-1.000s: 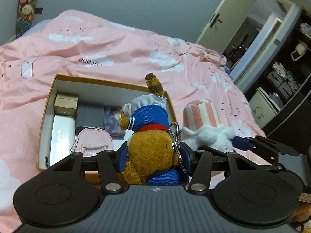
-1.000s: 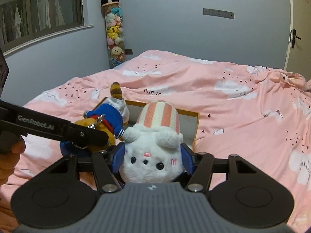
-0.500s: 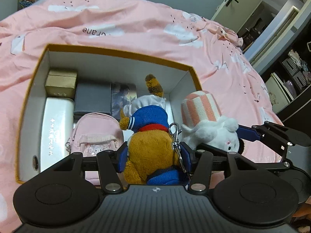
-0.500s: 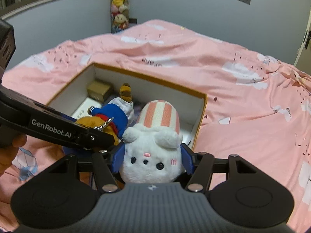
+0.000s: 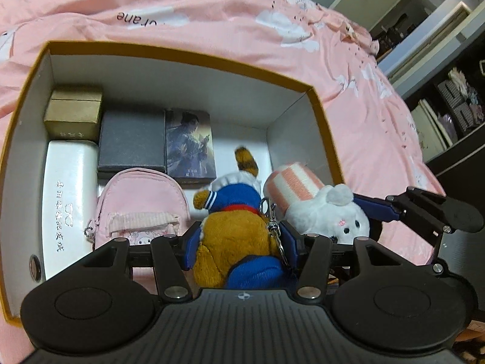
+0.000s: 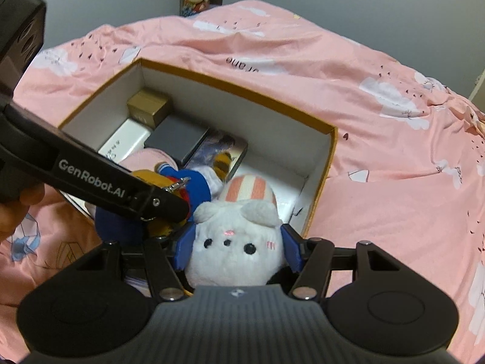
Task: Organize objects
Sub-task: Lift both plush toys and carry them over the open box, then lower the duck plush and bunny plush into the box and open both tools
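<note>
My left gripper (image 5: 241,242) is shut on a brown plush toy in a blue sailor top (image 5: 233,227) and holds it over the near right part of an open orange-rimmed box (image 5: 169,54). My right gripper (image 6: 236,250) is shut on a white plush bunny with a pink striped hat (image 6: 236,242), right beside the brown toy (image 6: 194,179), above the box's near right corner (image 6: 326,157). The bunny also shows in the left wrist view (image 5: 321,209).
In the box lie a gold box (image 5: 72,112), a white case (image 5: 68,200), a grey box (image 5: 132,142), a picture card box (image 5: 189,145) and a pink mini backpack (image 5: 141,206). The box rests on a pink duvet (image 6: 394,182). Shelves (image 5: 448,115) stand at the right.
Both grippers have moved forward and down with their plush toys, from above the box's near edge to over its inside. The box now fills more of both views.
</note>
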Action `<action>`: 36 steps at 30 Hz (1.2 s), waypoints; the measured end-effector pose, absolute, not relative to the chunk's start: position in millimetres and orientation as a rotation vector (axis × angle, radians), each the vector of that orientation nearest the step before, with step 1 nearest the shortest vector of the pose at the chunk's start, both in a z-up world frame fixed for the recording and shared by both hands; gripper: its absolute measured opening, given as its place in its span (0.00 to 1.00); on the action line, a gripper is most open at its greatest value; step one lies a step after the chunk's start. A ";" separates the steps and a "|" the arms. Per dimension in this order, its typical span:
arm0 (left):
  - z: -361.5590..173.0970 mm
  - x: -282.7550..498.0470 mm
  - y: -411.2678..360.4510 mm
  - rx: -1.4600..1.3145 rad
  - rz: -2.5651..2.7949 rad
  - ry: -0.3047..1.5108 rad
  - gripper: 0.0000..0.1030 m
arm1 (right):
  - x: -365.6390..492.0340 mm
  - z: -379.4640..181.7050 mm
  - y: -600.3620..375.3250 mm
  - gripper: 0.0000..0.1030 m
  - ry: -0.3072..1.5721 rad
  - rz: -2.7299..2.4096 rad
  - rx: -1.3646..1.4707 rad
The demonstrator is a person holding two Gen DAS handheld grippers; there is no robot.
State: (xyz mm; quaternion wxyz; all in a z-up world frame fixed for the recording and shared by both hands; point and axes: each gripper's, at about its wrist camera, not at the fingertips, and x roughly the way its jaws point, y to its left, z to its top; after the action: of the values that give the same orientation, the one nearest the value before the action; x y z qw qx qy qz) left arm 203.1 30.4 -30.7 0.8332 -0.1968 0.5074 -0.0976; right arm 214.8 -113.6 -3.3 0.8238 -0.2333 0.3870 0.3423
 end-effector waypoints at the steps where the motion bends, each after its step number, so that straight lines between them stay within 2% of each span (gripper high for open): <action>1: -32.0 205.2 29.8 -0.407 -0.212 1.079 0.58 | 216.7 -5.0 -111.3 0.60 0.832 0.730 -0.507; 7: -42.4 220.1 27.4 -0.395 -0.233 1.125 0.57 | 226.6 -13.8 -102.4 0.56 0.878 0.707 -0.524; 13: -48.0 225.6 32.1 -0.447 -0.204 1.099 0.51 | 225.3 -8.2 -101.5 0.51 0.807 0.705 -0.537; 18: -53.5 231.0 33.8 -0.437 -0.201 1.163 0.52 | 230.9 -9.9 -99.8 0.52 0.831 0.744 -0.564; 29: -42.1 220.0 49.0 -0.491 -0.245 1.146 0.57 | 228.1 10.5 -114.0 0.52 0.868 0.784 -0.579; 30: -40.8 218.5 50.5 -0.494 -0.251 1.153 0.57 | 228.2 13.1 -116.4 0.51 0.879 0.792 -0.574; 31: -39.8 217.0 50.8 -0.490 -0.257 1.161 0.50 | 228.3 14.4 -118.2 0.48 0.890 0.798 -0.570; 34: -41.5 215.1 48.4 -0.482 -0.252 1.173 0.43 | 227.5 11.9 -120.7 0.33 0.936 0.820 -0.573; 36: -47.2 215.6 46.0 -0.486 -0.244 1.185 0.41 | 225.9 6.4 -119.4 0.32 0.955 0.824 -0.579</action>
State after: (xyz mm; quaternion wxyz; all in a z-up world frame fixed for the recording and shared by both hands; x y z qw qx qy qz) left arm 215.6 46.0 -47.2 0.7949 -0.2259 0.5516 -0.1134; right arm 225.9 -119.4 6.4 0.7688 -0.2668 0.4401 0.3796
